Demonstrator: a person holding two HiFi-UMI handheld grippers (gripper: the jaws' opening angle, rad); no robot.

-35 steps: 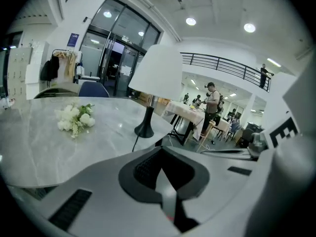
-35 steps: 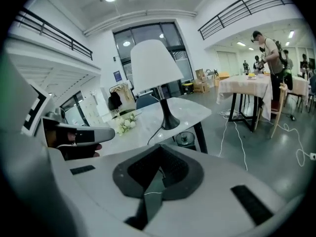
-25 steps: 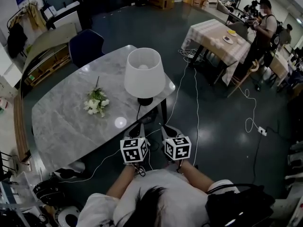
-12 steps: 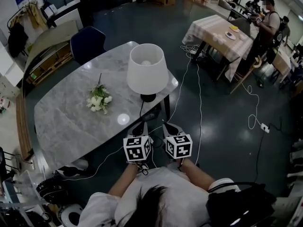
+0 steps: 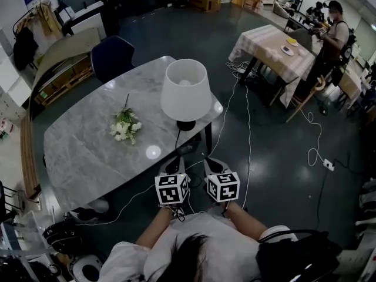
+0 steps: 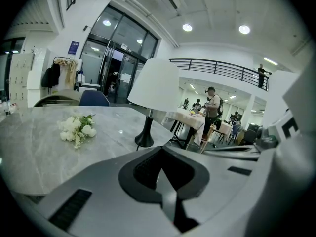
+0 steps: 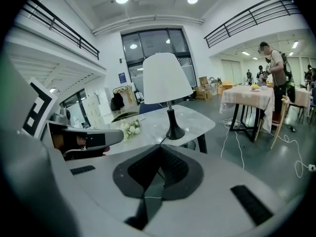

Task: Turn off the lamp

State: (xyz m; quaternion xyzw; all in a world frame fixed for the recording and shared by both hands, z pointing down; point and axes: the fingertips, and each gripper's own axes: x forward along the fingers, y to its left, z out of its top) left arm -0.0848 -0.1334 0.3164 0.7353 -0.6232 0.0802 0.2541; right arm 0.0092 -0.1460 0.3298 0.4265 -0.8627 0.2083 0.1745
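— Grippers?
— Left gripper [image 5: 174,167] and right gripper [image 5: 210,164] are both pinched together and empty, side by side, short of the table lamp [image 5: 185,91] standing on the marble table [image 5: 82,151].
— Stage?
— Unsettled. This fits reaching for its switch or backing off afterwards. I can't tell whether it's lit, and no switch shows.

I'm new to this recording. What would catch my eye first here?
A white-shaded table lamp with a black base stands near the right edge of the grey marble table, a bunch of white flowers lying to its left. Nearer, the left gripper and right gripper hang side by side, jaws shut.
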